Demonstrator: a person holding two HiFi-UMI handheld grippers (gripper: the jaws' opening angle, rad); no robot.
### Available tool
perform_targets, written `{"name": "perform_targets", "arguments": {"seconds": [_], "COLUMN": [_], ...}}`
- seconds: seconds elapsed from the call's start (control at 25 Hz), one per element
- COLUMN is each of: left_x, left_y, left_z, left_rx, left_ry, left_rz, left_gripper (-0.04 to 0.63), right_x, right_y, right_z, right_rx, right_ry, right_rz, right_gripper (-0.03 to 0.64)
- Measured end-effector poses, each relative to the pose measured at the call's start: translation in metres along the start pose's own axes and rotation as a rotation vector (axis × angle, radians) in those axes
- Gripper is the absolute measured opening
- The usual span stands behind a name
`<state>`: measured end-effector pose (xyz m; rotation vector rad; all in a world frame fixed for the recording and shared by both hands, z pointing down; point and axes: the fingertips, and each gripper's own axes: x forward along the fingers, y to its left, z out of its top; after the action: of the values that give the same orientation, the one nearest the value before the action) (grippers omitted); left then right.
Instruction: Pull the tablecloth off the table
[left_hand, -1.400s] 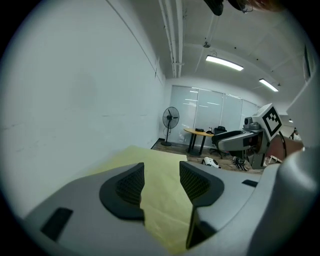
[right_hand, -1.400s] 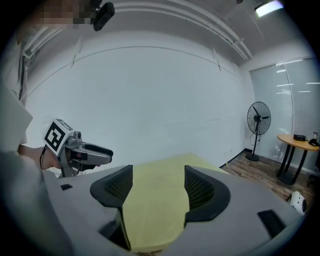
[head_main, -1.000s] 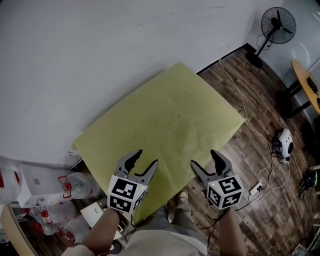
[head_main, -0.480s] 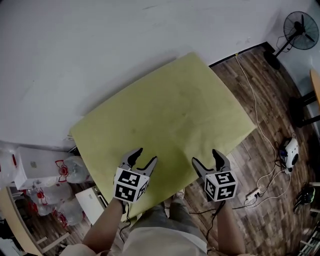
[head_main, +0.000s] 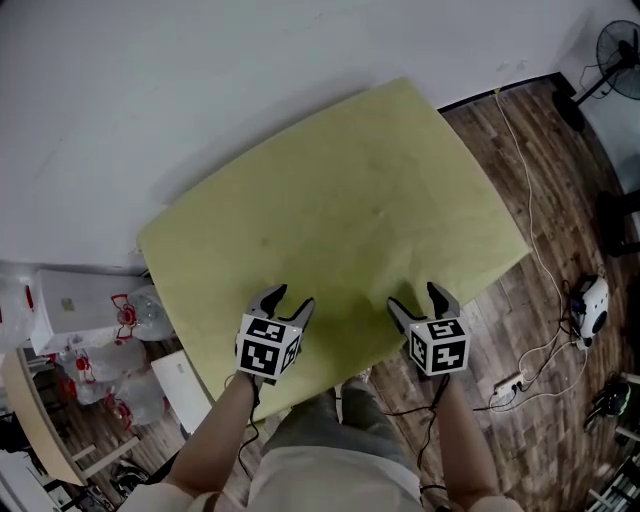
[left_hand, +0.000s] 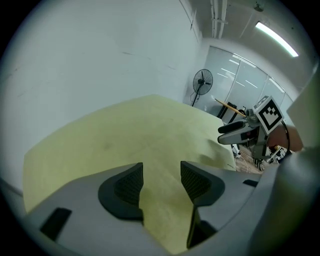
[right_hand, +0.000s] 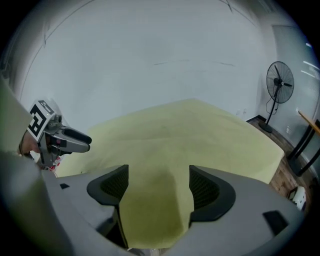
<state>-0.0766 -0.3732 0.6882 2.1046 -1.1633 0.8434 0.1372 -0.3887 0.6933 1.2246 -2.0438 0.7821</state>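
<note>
A yellow-green tablecloth (head_main: 340, 210) covers the whole table and lies flat, with its near edge hanging over in front of the person. Both grippers hover just above that near edge, pointing down and forward. My left gripper (head_main: 288, 300) (left_hand: 161, 181) is open, and only the cloth's surface shows between its pads. My right gripper (head_main: 415, 298) (right_hand: 156, 187) is also open; its jaws have just been opening a little wider, and nothing is pinched between them. In the left gripper view the right gripper (left_hand: 240, 132) shows over the cloth's corner. The right gripper view has the left gripper (right_hand: 65, 139) at its left.
A white wall runs behind the table. A floor fan (head_main: 620, 50) stands at the far right on the wooden floor. Cables and a white device (head_main: 592, 305) lie at the right. A white box and plastic bags (head_main: 70, 320) sit left of the table. The person's shoe (head_main: 352, 384) is under the near edge.
Both grippers have come down and forward onto the cloth's near edge, and the right jaws stand slightly wider. The head view has tilted, so the table sits higher in the frame.
</note>
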Motion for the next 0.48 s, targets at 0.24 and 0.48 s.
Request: {"name": "perform_targets", "arguments": {"seconds": [0.24, 0.48], "left_x": [0.017, 0.029], "left_y": [0.016, 0.029], "left_z": [-0.034, -0.054], "left_rx": [-0.030, -0.041], "left_ry": [0.103, 0.152], "left_rz": [0.068, 0.118], "left_gripper": [0.236, 0.252], "right_x": [0.020, 0.031], "right_y": [-0.020, -0.024], "right_z": [-0.019, -0.030], "right_rx": [-0.010, -0.028], "right_ry": [0.041, 0.058], "right_rz": [-0.078, -0.121], "right_gripper": [0.397, 0.402]}}
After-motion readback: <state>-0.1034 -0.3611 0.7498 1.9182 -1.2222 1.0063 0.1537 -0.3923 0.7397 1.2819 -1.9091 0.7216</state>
